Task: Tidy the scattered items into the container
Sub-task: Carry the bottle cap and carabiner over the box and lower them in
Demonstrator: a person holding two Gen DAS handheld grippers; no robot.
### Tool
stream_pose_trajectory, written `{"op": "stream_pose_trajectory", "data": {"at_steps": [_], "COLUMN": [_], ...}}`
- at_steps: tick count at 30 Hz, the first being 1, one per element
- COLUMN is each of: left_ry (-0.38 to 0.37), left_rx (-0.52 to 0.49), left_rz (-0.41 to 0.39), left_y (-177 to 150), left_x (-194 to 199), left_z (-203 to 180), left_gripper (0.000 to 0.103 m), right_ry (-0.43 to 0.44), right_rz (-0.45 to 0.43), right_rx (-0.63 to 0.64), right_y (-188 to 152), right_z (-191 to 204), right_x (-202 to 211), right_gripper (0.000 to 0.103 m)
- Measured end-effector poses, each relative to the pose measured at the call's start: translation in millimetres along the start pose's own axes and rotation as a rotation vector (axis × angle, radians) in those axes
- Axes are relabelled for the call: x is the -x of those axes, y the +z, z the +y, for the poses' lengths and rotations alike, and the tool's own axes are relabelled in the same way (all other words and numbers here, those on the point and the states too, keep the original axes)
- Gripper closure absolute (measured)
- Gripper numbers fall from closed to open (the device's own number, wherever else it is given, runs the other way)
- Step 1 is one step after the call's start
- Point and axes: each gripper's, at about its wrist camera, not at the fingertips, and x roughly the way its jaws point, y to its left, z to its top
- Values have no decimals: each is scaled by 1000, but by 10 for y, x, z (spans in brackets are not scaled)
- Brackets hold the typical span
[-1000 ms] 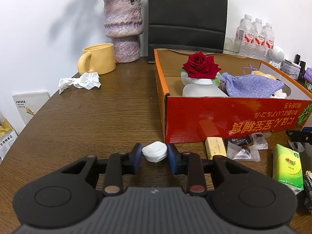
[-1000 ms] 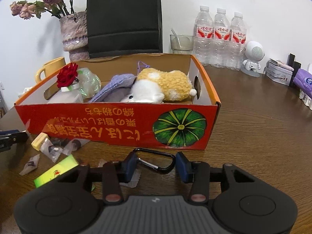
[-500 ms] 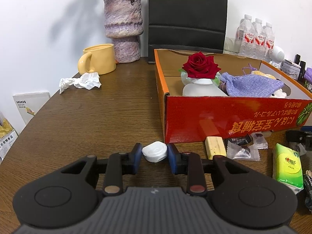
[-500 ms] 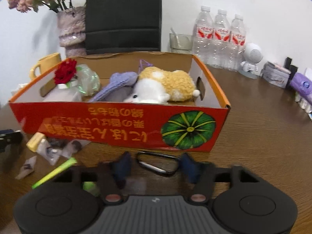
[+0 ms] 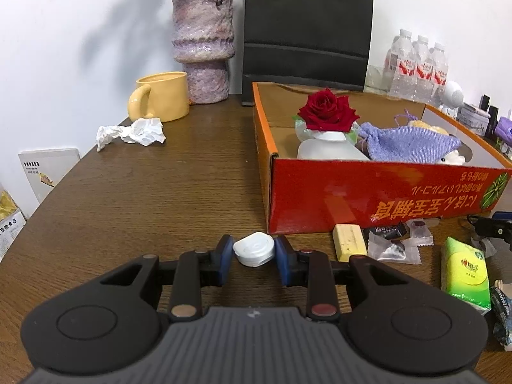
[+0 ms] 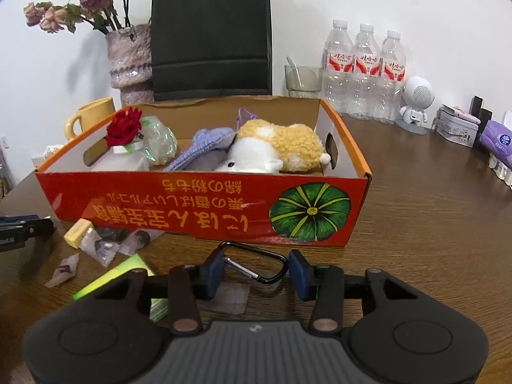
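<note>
The red cardboard box (image 5: 384, 192) (image 6: 198, 204) holds a red rose (image 5: 326, 110), a purple pouch (image 5: 409, 144) and a plush toy (image 6: 278, 150). My left gripper (image 5: 252, 256) is shut on a white round case (image 5: 254, 249), low over the table in front of the box's left corner. My right gripper (image 6: 254, 272) is shut on a black carabiner (image 6: 256, 260) and holds it above the table just in front of the box. A yellow bar (image 5: 348, 246), wrapped candies (image 5: 393, 246) and a green tissue pack (image 5: 465, 272) lie on the table before the box.
A yellow mug (image 5: 160, 100), crumpled tissue (image 5: 131, 132) and a purple vase (image 5: 203, 48) stand at the back left. A black bag (image 6: 211, 35), water bottles (image 6: 364, 70), a glass (image 6: 302, 81) and a white robot figure (image 6: 416, 102) stand behind and right of the box.
My right gripper has risen with the carabiner, lifting it off the table in front of the box. My left gripper and the white case have stayed in place.
</note>
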Motion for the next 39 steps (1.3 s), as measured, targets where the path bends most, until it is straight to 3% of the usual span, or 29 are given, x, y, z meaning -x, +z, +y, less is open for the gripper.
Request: {"op": "stream_pose_trajectory", "data": {"at_steps": [5, 10, 15, 19, 25, 29, 36, 37, 39], "left_ry": [-22, -44, -86, -121, -135, -141, -129, -125, -117], "left_rx": [36, 35, -25, -66, -33, -31, -50, -47, -35], "left_rz": [-62, -159, -221, -249, -217, -124, -55, -48, -41], "left_y": [-23, 24, 390, 761, 1027, 1132, 1216, 1214, 1201], "left_x": [265, 594, 685, 553, 12, -476, -930, -949, -966], "left_z": [29, -35, -274, -577, -910, -1012, -1062, -1060, -1043], "left_gripper": [74, 74, 74, 73, 73, 73, 73, 71, 58], "right_ry": [20, 59, 78, 76, 70, 76, 63, 65, 78], "right_rz": [-36, -133, -211, -245, -231, -154, -80, -74, -61], "right_rx": [-9, -24, 27, 47, 3, -24, -4, -4, -16], "right_y": [-10, 74, 418, 778, 1139, 1254, 1356, 1359, 1348], "right_z": [-29, -85, -47, -11, -34, -141, -177, -190, -212], "right_x": [189, 555, 699, 566, -15, -520, -1015, -1048, -1071], "right_gripper": [60, 60, 60, 60, 60, 60, 59, 59, 58]}}
